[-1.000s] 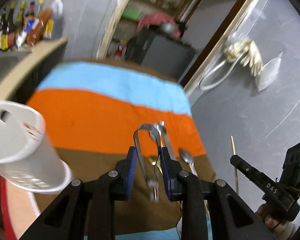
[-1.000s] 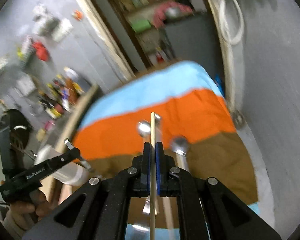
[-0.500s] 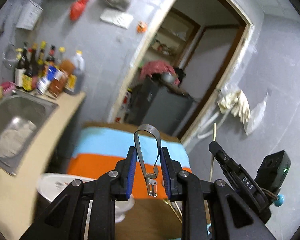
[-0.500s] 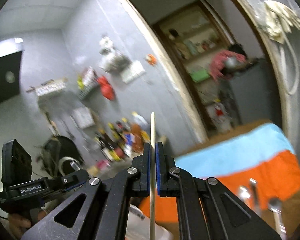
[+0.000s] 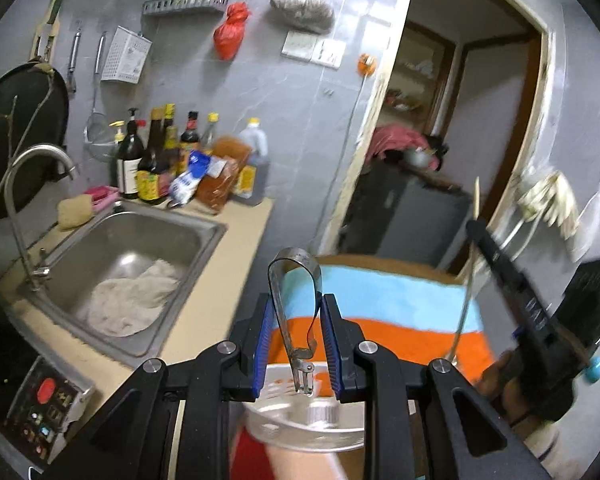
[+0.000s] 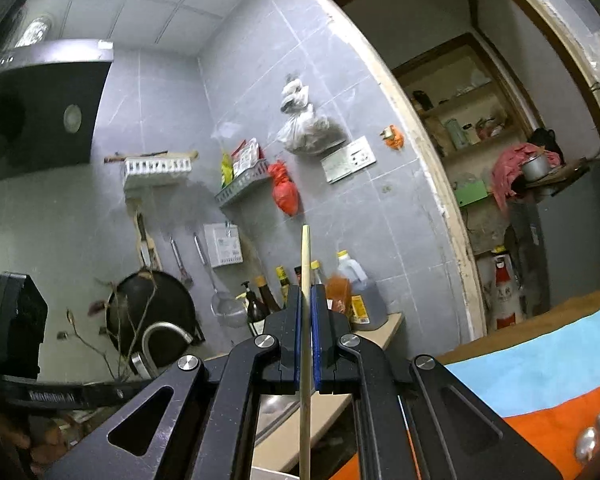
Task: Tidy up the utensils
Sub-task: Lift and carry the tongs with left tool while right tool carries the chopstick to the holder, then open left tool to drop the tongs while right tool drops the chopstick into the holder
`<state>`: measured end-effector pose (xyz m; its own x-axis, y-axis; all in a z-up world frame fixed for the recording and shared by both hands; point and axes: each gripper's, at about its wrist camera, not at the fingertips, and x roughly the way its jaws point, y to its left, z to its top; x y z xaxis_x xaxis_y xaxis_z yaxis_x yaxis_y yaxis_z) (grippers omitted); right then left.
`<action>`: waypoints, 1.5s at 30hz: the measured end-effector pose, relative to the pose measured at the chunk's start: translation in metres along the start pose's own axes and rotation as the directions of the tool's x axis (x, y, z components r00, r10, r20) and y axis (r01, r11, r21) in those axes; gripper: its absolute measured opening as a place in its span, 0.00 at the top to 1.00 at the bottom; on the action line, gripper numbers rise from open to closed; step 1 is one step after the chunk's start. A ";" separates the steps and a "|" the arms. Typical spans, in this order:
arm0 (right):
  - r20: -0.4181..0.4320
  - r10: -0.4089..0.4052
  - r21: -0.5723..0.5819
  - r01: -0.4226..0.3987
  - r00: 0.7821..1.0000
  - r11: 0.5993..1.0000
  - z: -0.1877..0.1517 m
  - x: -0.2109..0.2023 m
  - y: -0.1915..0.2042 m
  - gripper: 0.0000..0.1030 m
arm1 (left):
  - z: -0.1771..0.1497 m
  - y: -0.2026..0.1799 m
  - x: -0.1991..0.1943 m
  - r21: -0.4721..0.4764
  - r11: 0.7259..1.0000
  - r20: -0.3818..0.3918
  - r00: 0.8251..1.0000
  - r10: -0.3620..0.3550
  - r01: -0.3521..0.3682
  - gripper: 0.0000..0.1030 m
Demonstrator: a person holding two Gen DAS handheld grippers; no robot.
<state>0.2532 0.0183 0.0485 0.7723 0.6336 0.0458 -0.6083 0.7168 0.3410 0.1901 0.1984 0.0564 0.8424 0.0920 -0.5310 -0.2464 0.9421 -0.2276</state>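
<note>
My left gripper [image 5: 296, 312] is shut on a bent metal peeler [image 5: 294, 304] and holds it upright, its blade end down over the white utensil holder [image 5: 300, 424] blurred at the frame's bottom. My right gripper [image 6: 307, 312] is shut on a wooden chopstick [image 6: 305, 360], held upright and tilted up toward the wall. The right gripper also shows in the left wrist view [image 5: 500, 280], with the chopstick [image 5: 466, 300] in it. Spoons [image 6: 588, 440] lie on the striped cloth [image 6: 540, 360] at lower right.
A steel sink [image 5: 140, 264] with a rag and a tap [image 5: 32, 168] lies left. Sauce bottles [image 5: 160, 164] stand on the counter behind it. A doorway [image 5: 460, 120] opens at the back. A wok [image 6: 152, 312] hangs on the tiled wall.
Both grippers have tilted up from the cloth toward the wall, each keeping its utensil. The left one has moved over the white holder.
</note>
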 end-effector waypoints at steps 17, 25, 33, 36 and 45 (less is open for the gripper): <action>-0.056 -0.085 -0.031 0.084 0.995 0.996 -0.046 0.004 -0.017 0.96 | -0.037 0.004 0.039 0.055 0.997 -0.057 0.996 0.066 -0.063 0.78; -0.104 -0.099 -0.034 0.096 0.990 0.995 -0.056 0.003 -0.024 0.96 | -0.043 0.009 0.045 0.018 0.999 -0.101 0.994 0.031 -0.029 0.78; -0.157 -0.098 -0.041 0.092 0.983 0.995 -0.061 0.001 -0.029 0.96 | -0.048 0.015 0.047 -0.034 0.999 -0.128 0.992 -0.014 0.009 0.78; -0.167 -0.099 -0.036 0.094 0.981 0.995 -0.061 -0.002 -0.030 0.96 | -0.049 0.016 0.046 -0.049 0.998 -0.128 0.991 -0.031 0.025 0.77; -0.173 -0.111 -0.024 0.108 0.979 0.994 -0.055 -0.016 -0.032 0.85 | -0.045 0.008 0.033 -0.076 0.994 -0.049 0.995 -0.088 0.084 0.49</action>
<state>0.2502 0.0019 -0.0146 0.7915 0.5912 -0.1550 -0.5254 0.7878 0.3214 0.1945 0.1943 -0.0002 0.8363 -0.0074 -0.5482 -0.2104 0.9191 -0.3332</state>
